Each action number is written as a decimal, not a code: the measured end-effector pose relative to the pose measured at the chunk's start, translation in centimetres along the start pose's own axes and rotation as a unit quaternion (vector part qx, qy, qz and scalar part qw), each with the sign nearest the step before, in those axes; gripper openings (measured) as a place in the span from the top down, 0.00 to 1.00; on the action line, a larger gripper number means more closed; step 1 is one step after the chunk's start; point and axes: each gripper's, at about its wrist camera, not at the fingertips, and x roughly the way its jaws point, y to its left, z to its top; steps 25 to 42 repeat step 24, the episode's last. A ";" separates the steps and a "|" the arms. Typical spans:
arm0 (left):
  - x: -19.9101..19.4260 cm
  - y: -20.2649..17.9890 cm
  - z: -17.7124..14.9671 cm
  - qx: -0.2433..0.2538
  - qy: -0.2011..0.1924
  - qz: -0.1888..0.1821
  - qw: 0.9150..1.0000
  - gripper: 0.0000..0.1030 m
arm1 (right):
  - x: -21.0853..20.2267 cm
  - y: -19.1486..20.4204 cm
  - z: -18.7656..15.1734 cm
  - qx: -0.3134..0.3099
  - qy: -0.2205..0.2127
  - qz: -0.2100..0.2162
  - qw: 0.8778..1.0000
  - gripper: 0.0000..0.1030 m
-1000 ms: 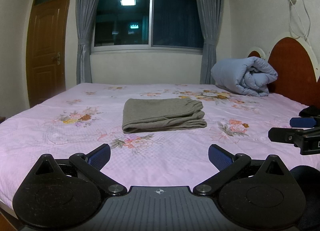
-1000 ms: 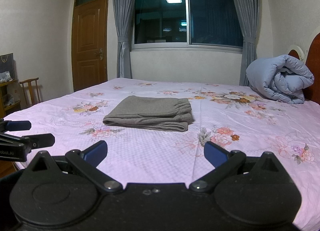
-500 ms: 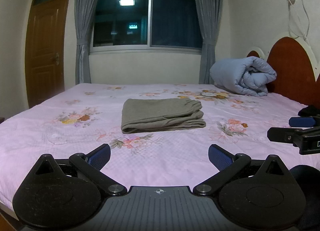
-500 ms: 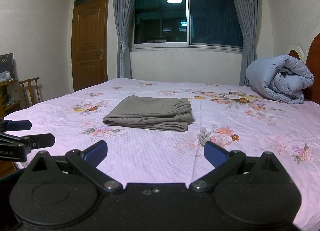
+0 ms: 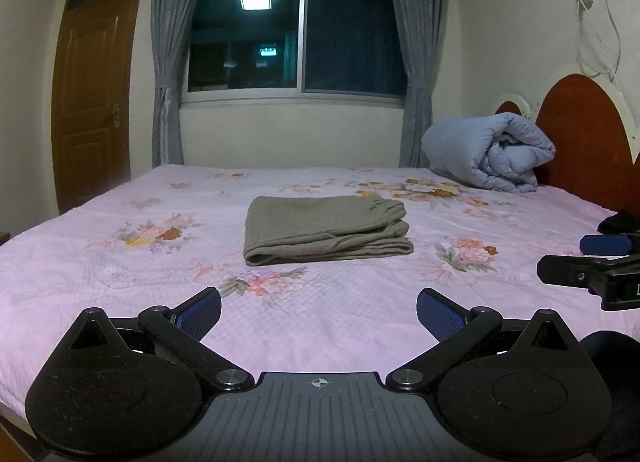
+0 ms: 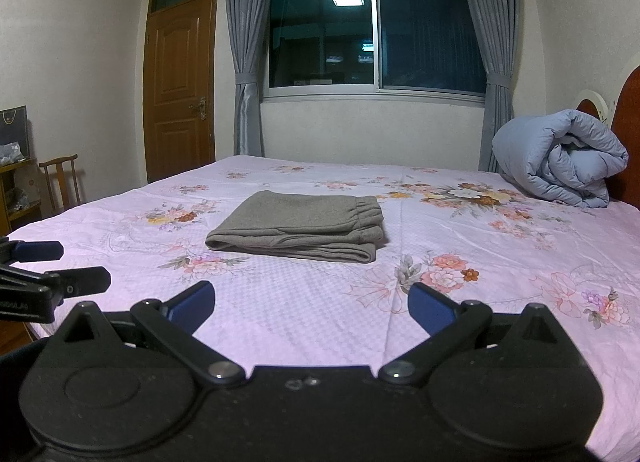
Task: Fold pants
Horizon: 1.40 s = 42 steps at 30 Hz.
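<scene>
Grey-brown pants (image 5: 324,228) lie folded into a flat rectangle in the middle of the pink floral bed (image 5: 120,282); they also show in the right wrist view (image 6: 298,228). My left gripper (image 5: 319,312) is open and empty, low over the bed's near edge, well short of the pants. My right gripper (image 6: 311,304) is open and empty, also near the front edge. Each gripper shows at the side of the other's view: the right one (image 5: 592,262) and the left one (image 6: 48,266).
A rolled blue duvet (image 5: 490,152) lies at the far right by the red headboard (image 5: 580,130). A wooden door (image 6: 180,86) and a chair (image 6: 60,178) stand at the left. A curtained window (image 6: 376,34) is behind the bed.
</scene>
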 end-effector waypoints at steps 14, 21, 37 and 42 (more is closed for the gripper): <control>0.0 0.0 0.0 -0.002 -0.004 0.000 1.000 0.00 | 0.0 0.0 0.0 0.000 0.000 0.000 1.000 0.06; 0.1 0.3 0.0 -0.009 -0.002 -0.008 1.000 0.00 | 0.0 -0.1 0.0 -0.001 0.000 0.000 1.000 0.06; 0.0 0.3 -0.1 -0.009 -0.002 -0.012 1.000 0.00 | 0.0 -0.1 0.0 -0.001 0.000 0.000 1.000 0.06; 0.0 0.3 -0.1 -0.009 -0.002 -0.012 1.000 0.00 | 0.0 -0.1 0.0 -0.001 0.000 0.000 1.000 0.06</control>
